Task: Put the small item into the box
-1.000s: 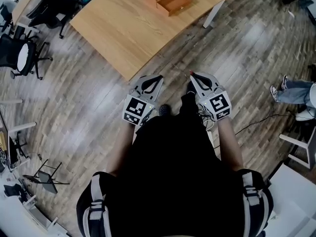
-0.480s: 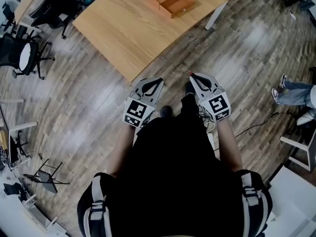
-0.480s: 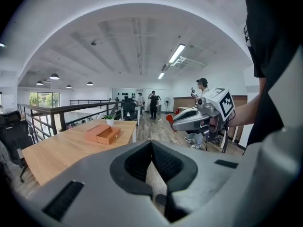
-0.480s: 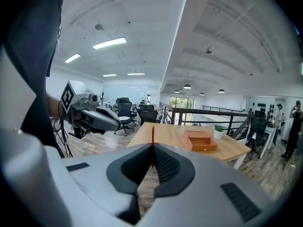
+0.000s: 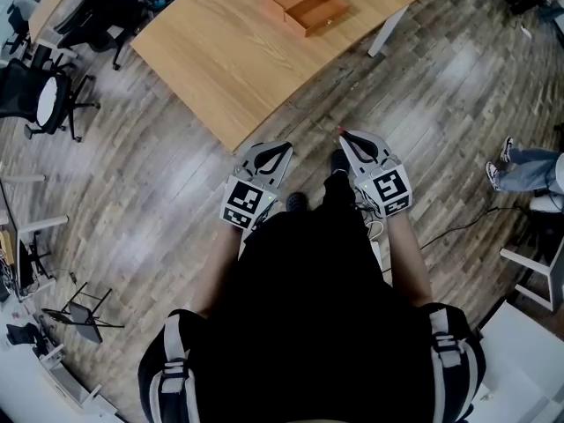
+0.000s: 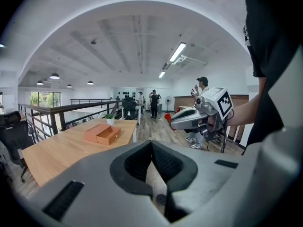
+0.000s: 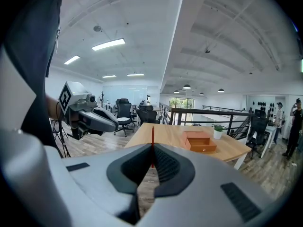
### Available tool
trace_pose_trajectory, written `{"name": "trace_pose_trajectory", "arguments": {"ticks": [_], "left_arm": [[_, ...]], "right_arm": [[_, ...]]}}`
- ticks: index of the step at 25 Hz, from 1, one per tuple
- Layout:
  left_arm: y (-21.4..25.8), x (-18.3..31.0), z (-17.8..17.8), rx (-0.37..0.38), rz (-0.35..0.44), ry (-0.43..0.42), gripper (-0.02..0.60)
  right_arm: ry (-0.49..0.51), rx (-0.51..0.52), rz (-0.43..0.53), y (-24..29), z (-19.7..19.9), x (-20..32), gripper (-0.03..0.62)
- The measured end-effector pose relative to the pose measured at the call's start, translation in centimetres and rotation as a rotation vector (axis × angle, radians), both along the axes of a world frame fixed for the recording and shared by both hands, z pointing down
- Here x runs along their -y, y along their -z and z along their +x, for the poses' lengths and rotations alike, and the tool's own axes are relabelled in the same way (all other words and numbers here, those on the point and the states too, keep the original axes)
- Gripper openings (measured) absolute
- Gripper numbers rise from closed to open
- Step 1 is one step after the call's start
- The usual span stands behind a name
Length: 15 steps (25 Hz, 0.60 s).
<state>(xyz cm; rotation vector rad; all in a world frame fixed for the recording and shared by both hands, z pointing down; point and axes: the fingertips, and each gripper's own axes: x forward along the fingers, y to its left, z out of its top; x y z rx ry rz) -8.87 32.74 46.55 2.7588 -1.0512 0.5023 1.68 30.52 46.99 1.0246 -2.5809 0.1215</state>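
Observation:
An orange-brown box (image 5: pixel 304 3) with its drawer pulled out sits at the far end of a wooden table (image 5: pixel 220 55). It also appears as the box (image 7: pixel 200 141) in the right gripper view and the box (image 6: pixel 102 133) in the left gripper view. My right gripper (image 5: pixel 342 134) is shut on a small, thin red item (image 7: pixel 152 143), held upright between the jaw tips over the floor, short of the table. The same red item (image 6: pixel 167 117) shows at the right gripper's tip in the left gripper view. My left gripper (image 5: pixel 286 146) is beside it, shut and empty.
Black office chairs (image 5: pixel 40 95) stand left of the table. The table's white leg (image 5: pixel 388 26) is at its right end. A seated person's legs (image 5: pixel 520 170) are at the right, with a cable (image 5: pixel 458 223) on the wood floor. A black railing (image 7: pixel 208 112) runs behind the table.
The table and box have slid slightly within the head view as the person moves. Both grippers keep the same pose and the red item stays held.

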Motion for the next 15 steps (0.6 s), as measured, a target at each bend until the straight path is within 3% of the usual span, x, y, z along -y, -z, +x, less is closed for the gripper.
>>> {"name": "trace_pose_trajectory", "arguments": {"ticks": [15], "left_arm": [[0.0, 3.8, 1.3, 0.010, -0.010, 0.024, 0.023]], "right_arm": [[0.028, 0.006, -0.006, -0.1, 1.0, 4.4, 0.032]]}}
